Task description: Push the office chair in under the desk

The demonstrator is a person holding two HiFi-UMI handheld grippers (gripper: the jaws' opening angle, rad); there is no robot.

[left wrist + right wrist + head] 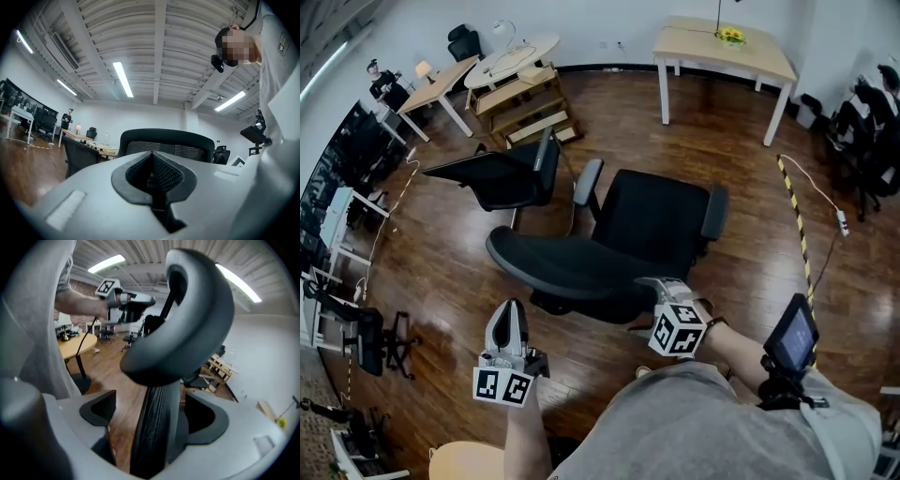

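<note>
A black office chair (647, 225) stands on the wood floor just ahead of me, its curved back (553, 262) toward me. A light wooden desk (727, 47) stands far off at the back right. My left gripper (508, 323) is shut and empty, short of the back's left end; in the left gripper view the chair's back (166, 143) rises beyond the shut jaws (152, 161). My right gripper (659, 286) is at the back's right part. In the right gripper view its jaws (154, 420) stand open astride a ribbed black upright (157, 427) under the chair's padded rim (187, 319), floor showing beside the left pad.
A second black chair (502, 173) stands left of the first. Behind it are wooden pallets (525, 103) and a round white table (511, 56). A yellow-black striped strip (797, 220) runs along the floor at right. More chairs and desks line the left wall. A person (69, 118) stands far left.
</note>
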